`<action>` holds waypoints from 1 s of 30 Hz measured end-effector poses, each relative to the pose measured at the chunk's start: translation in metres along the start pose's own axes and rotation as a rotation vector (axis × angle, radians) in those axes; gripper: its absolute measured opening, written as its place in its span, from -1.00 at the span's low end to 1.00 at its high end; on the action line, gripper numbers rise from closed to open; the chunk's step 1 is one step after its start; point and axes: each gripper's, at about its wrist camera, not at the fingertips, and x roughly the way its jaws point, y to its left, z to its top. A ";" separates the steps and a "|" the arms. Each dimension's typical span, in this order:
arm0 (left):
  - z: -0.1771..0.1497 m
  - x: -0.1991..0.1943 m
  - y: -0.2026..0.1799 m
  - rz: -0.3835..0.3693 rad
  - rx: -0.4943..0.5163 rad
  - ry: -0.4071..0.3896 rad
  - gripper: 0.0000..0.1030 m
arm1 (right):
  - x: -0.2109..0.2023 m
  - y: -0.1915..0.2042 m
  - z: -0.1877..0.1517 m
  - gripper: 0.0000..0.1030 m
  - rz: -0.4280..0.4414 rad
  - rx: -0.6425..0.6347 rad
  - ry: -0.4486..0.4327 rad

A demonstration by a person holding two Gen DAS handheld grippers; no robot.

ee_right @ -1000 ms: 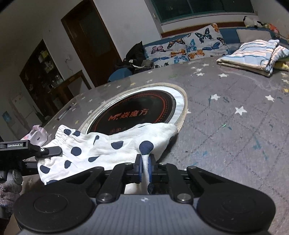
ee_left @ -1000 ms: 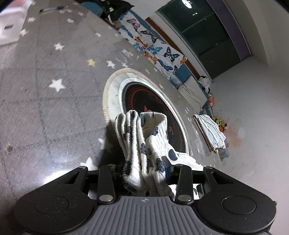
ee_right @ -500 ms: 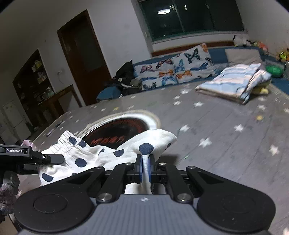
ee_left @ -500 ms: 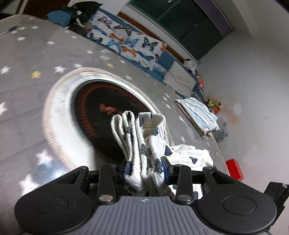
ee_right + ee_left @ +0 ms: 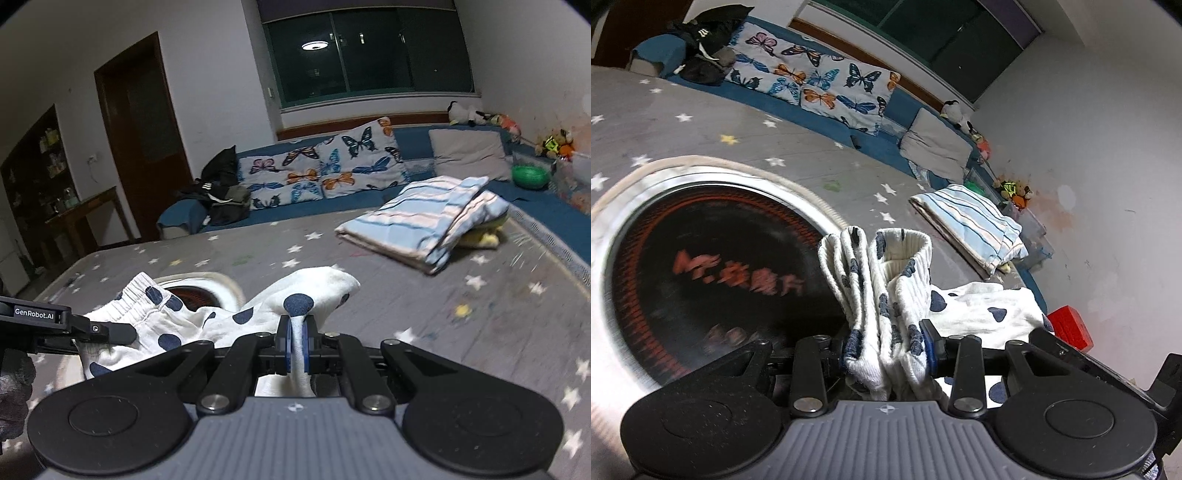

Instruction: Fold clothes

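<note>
**Left wrist view: spotted shorts coming up off the worktop**

I am holding the white, navy-spotted shorts (image 5: 886,295) between both tools. My left hand-held gripper (image 5: 886,354) is clamping the bunched, ribbed waistband, which is standing up in thick folds between the jaws. My right hand-held gripper (image 5: 295,347) is pinching a thin fold at the garment's other end, with the blue pads pressed nearly together on the cloth. Between the two grips the fabric is sagging in a loose span above the worktop (image 5: 424,314), a grey, star-printed surface.

Compared with a second ago, both cameras are tilting up: more of the room and less of the surface is showing, and the garment that was lying across the round cooktop inset (image 5: 701,258) is now hanging clear of it. I am taking that to mean I am lifting and stretching the shorts to straighten them, so the fold itself is not yet made. The thick waistband wad may slip or pull unevenly when I lay it down.

Orange lettering on the cooktop is beginning with what looks like "M", followed by characters too blurred to read. "GenRobot.AI" is printed on the side of the left tool, seen from the right wrist. A folded striped blanket (image 5: 424,225) is lying well apart, towards the butterfly cushions (image 5: 325,166).
</note>
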 end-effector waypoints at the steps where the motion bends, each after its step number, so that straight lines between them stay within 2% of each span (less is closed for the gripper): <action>1: 0.002 0.006 -0.002 0.000 -0.001 0.002 -0.25 | 0.003 -0.004 0.003 -0.90 -0.010 -0.003 0.001; 7: 0.005 0.037 -0.011 -0.012 0.008 0.001 -0.24 | 0.021 -0.027 0.020 -0.90 -0.069 -0.019 0.003; 11: -0.002 0.054 -0.015 0.007 0.036 0.017 -0.18 | 0.035 -0.039 0.020 -0.89 -0.105 -0.019 0.036; 13: -0.007 0.058 -0.013 0.024 0.042 0.024 -0.10 | 0.043 -0.044 0.016 -0.88 -0.122 -0.012 0.064; 15: -0.009 0.056 -0.009 0.041 0.043 0.026 0.13 | 0.050 -0.050 0.009 -0.81 -0.134 -0.005 0.094; 18: -0.008 0.047 -0.004 0.062 0.047 0.004 0.34 | 0.048 -0.054 0.002 -0.73 -0.142 0.000 0.094; 20: -0.005 0.038 -0.004 0.070 0.056 -0.024 0.37 | 0.045 -0.054 0.003 -0.73 -0.139 0.004 0.083; 23: 0.001 0.024 -0.009 0.088 0.073 -0.088 0.37 | 0.041 -0.052 0.006 -0.69 -0.121 -0.004 0.066; 26: 0.010 0.022 -0.019 0.074 0.119 -0.115 0.34 | 0.045 -0.046 0.009 -0.56 -0.097 -0.018 0.069; 28: 0.015 0.027 -0.026 0.050 0.144 -0.102 0.25 | 0.052 -0.041 0.010 -0.46 -0.083 -0.030 0.082; 30: 0.019 0.039 -0.029 0.025 0.161 -0.073 0.06 | 0.060 -0.038 0.010 -0.43 -0.075 -0.043 0.095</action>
